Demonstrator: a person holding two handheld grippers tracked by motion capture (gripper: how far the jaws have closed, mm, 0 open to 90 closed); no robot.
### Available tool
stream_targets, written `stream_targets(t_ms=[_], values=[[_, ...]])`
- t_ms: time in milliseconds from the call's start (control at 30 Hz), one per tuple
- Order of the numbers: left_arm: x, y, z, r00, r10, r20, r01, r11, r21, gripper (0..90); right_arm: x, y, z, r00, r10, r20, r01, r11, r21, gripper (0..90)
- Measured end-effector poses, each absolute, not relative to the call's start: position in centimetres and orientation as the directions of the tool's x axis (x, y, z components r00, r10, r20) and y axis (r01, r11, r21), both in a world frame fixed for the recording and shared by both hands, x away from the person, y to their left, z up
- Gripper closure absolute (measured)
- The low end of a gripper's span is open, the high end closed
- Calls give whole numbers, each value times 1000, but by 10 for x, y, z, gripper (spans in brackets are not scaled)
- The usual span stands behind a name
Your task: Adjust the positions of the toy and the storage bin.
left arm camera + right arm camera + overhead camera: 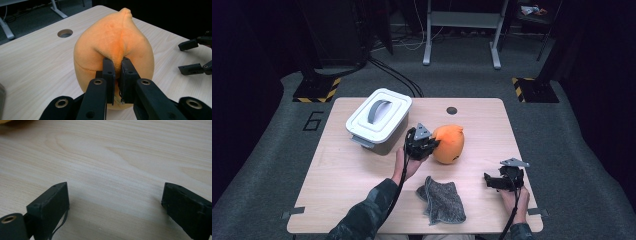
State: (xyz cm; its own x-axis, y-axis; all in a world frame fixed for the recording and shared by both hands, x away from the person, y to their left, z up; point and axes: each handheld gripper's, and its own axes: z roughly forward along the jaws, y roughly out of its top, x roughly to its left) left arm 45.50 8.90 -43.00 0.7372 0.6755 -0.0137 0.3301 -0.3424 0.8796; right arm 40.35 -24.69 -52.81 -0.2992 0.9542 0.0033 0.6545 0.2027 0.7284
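Note:
An orange plush toy [449,144] stands near the middle of the wooden table [352,170]. My left gripper [432,145] meets it from the left and is shut on it. In the left gripper view the two jaws [117,61] pinch a fold of the orange plush toy [112,42] on its near side. At the table's right, my right gripper [488,181] points left and stands open, with nothing between its fingers. In the right gripper view its jaws [115,195] are wide apart, low over bare wood [112,157]. From the left gripper view the right gripper [186,57] is seen open beyond the toy.
A white lidded bin [378,120] with a grey handle stands at the back left, close to my left hand. A grey cloth [442,200] lies crumpled near the front edge between my arms. A round cable hole [452,110] sits at the table's far edge.

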Motion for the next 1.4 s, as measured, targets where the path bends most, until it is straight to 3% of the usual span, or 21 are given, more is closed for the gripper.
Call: stream_targets(t_ms=[500,1400], values=[[431,119,-412,732,681,-5,320,-338,885,839,405,-249,-529,-336,942,-2,644,231,729,63],[383,183,-417,688,725,-11,338,-307,890,838,404,-248,-529,-334,943,-7,640,232,732,69]])
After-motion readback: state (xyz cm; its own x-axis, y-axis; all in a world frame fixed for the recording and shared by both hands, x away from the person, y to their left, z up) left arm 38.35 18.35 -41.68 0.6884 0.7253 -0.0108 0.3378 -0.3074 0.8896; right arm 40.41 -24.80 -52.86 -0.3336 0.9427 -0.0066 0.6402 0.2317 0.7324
